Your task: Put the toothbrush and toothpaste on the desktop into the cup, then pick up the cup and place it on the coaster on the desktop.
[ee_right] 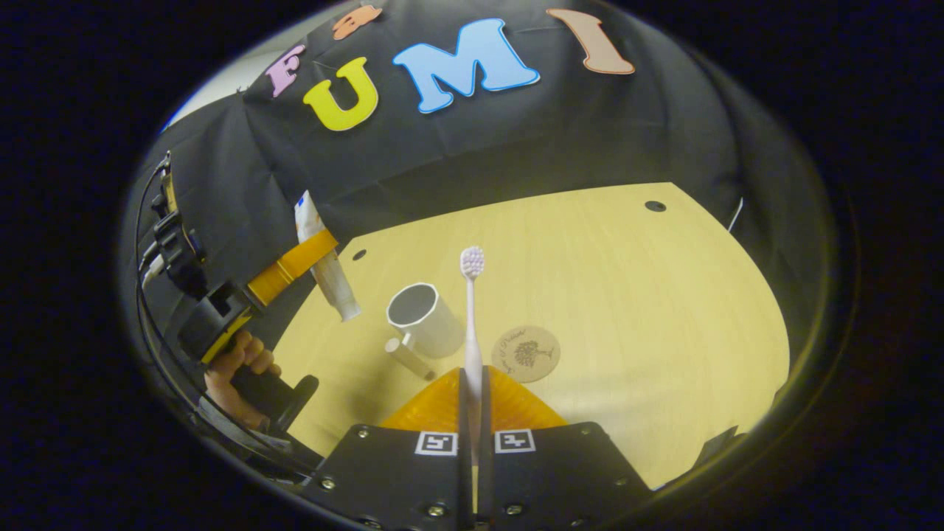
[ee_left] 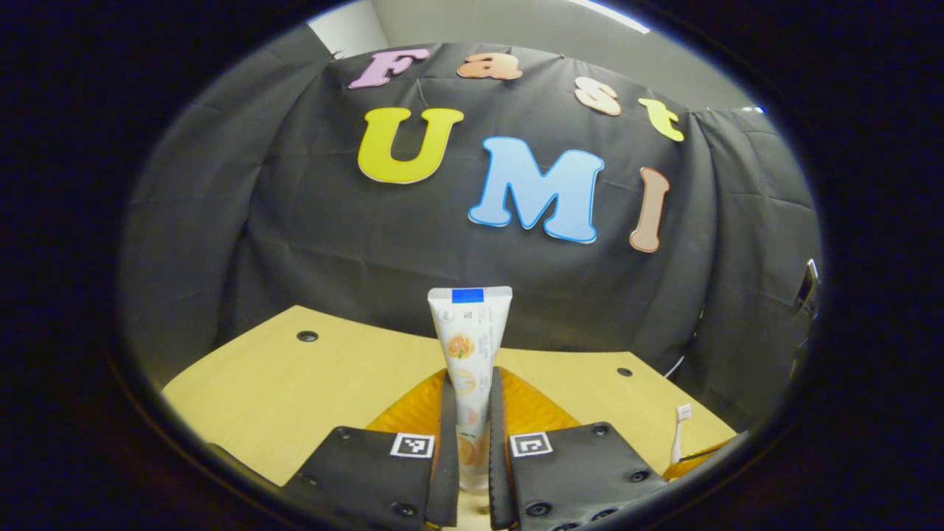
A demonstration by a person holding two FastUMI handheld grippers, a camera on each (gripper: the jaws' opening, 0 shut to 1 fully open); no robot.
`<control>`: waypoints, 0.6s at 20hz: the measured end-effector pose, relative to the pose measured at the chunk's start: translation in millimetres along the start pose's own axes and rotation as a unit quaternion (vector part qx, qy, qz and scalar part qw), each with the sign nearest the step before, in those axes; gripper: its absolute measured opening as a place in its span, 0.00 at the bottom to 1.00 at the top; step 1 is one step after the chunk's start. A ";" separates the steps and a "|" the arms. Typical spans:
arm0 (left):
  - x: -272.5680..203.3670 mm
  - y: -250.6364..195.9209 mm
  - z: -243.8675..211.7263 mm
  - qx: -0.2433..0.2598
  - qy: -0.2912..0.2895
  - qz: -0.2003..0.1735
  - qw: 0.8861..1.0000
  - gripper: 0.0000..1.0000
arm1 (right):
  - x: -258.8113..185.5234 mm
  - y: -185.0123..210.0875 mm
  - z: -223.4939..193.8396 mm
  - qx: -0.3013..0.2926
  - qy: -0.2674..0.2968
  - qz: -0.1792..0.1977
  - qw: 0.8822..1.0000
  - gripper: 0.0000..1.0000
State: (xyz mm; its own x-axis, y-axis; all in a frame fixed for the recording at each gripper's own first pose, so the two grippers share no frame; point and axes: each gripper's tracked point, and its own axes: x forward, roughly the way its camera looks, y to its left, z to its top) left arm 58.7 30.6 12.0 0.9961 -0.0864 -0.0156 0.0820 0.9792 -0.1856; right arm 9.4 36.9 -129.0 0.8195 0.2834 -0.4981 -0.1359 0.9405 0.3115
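No brand name or writing could be read on any item. The toothpaste (ee_left: 469,346) was one white tube bearing a blue block at its flat end and orange fruit pictures along its body. In the left gripper view the left gripper (ee_left: 470,442) had both fingers pressed on its lower part, and it stood upright with its cap end down, raised clear of the desktop (ee_left: 295,391).

In the right gripper view the right gripper (ee_right: 472,435) had its fingers closed nearly together on the handle of one pale pink toothbrush (ee_right: 471,310), bristles uppermost.

One cup (ee_right: 425,318), grey with a pale rim and a side handle, stood on the desktop. The toothbrush was held up just right of the cup. One round brown coaster (ee_right: 526,354) with a tree motif lay just right of the cup, apart from it. The toothpaste hung above and left of the cup. A hand (ee_right: 236,369) gripped the left gripper's handle, well left of the cup.
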 end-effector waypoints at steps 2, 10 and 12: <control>14.0 -5.2 -3.2 -0.002 -0.002 -0.011 1.000 0.23 | -0.9 -3.4 1.6 0.005 -0.003 -0.006 1.000 0.04; 55.0 -30.4 -38.3 0.022 0.007 -0.041 0.999 0.22 | -0.7 -15.1 3.6 0.023 0.000 -0.020 1.000 0.04; 62.8 -37.2 -53.7 0.036 0.017 -0.046 0.998 0.24 | 0.1 -16.3 2.1 0.026 0.004 -0.021 0.999 0.04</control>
State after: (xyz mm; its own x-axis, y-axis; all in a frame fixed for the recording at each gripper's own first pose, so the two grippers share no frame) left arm 116.5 -21.1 -34.9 0.9827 -0.1819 -0.0344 0.1768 0.9774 -0.1157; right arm 12.9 21.2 -132.4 0.8198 0.2454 -0.5174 -0.0721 0.9406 0.3318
